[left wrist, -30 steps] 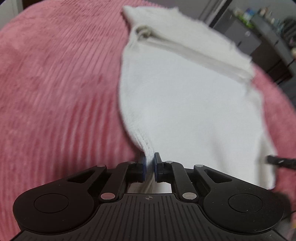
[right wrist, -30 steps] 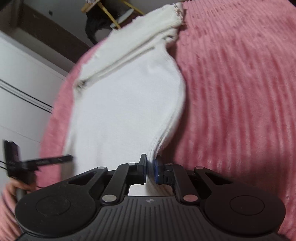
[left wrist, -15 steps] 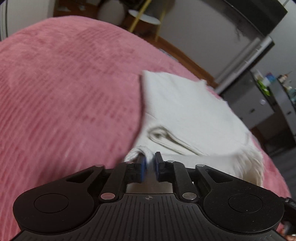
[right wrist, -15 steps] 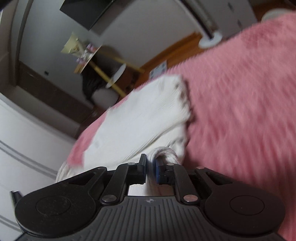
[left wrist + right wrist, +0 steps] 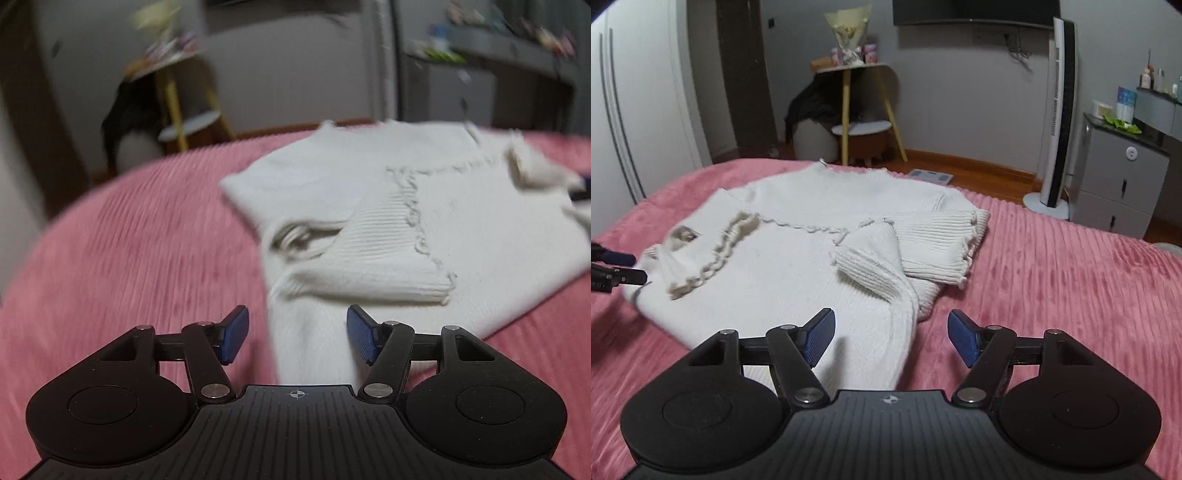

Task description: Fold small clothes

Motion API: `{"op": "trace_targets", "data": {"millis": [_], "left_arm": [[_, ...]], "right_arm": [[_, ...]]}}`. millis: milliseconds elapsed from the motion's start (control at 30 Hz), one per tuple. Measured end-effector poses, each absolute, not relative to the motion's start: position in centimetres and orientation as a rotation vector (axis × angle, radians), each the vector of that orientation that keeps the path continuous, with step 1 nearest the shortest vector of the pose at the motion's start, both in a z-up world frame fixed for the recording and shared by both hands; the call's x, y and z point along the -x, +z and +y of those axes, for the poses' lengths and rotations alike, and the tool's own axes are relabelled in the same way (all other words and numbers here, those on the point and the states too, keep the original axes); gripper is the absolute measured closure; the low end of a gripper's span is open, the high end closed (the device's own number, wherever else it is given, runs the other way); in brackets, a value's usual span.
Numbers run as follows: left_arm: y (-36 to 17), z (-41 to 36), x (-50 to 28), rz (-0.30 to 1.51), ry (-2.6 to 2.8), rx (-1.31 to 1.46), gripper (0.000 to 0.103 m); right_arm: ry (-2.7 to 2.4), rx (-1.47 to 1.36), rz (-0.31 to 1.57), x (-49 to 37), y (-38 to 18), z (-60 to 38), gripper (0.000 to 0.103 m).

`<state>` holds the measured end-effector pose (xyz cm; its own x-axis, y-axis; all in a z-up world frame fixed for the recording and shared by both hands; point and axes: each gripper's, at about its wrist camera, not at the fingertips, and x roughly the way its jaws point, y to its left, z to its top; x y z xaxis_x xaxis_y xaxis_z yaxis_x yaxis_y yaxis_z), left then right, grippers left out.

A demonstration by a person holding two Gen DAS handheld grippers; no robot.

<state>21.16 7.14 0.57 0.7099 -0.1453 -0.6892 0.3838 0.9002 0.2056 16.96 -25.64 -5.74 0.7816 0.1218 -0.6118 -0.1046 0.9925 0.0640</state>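
A white knit sweater (image 5: 798,258) lies on the pink ribbed blanket (image 5: 1071,280), its sleeves folded in over the body. My right gripper (image 5: 890,339) hovers at the sweater's near right edge. Its jaws are opening, and fabric lies below the gap with neither blue pad touching it. In the left wrist view the sweater (image 5: 461,229) looks blurred. My left gripper (image 5: 297,334) is also opening over the near left edge, its pads clear of the cloth. The left gripper (image 5: 637,268) shows at the far left of the right wrist view, beside the sweater's collar end.
The blanket covers a bed that drops away at the far edge. Beyond it stand a yellow-legged side table (image 5: 849,96), a white tower fan (image 5: 1058,110), a grey cabinet (image 5: 1119,177) and white wardrobe doors (image 5: 635,110). A scale (image 5: 931,176) lies on the wooden floor.
Both grippers were shut on the sweater's edges and carried them forward over the garment. Now both have let go, their jaws apart, and the fabric rests folded on the sweater.
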Motion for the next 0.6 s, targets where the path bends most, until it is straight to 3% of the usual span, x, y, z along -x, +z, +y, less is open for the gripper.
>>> {"op": "trace_targets", "data": {"millis": [100,167,233,333,367,400,600], "left_arm": [[-0.2,5.3,-22.4,0.713,-0.347,-0.437,0.040],[-1.1,4.3,-23.4,0.711,-0.358,-0.501,0.049],[-1.8,3.5,-24.0,0.700,-0.382,-0.555,0.073],[-1.9,3.0,-24.3,0.683,-0.408,-0.562,0.088],[-1.8,3.2,-24.4,0.679,-0.411,-0.544,0.089],[-1.4,3.5,-24.4,0.667,-0.408,-0.516,0.091],[3.4,5.9,-24.3,0.535,-0.387,-0.291,0.092]], "right_arm": [[0.104,0.025,0.658,-18.6,-6.3,-24.6,0.039],[0.102,0.062,0.659,-19.5,-6.7,-24.1,0.046],[0.100,0.079,0.667,-20.4,-6.7,-23.9,0.058],[0.129,0.101,0.680,-21.2,-6.9,-23.8,0.071],[0.136,0.113,0.688,-21.5,-7.1,-23.7,0.091],[0.135,0.120,0.690,-21.5,-7.1,-23.7,0.095],[0.138,0.068,0.531,-19.3,-3.7,-24.4,0.095]]}}
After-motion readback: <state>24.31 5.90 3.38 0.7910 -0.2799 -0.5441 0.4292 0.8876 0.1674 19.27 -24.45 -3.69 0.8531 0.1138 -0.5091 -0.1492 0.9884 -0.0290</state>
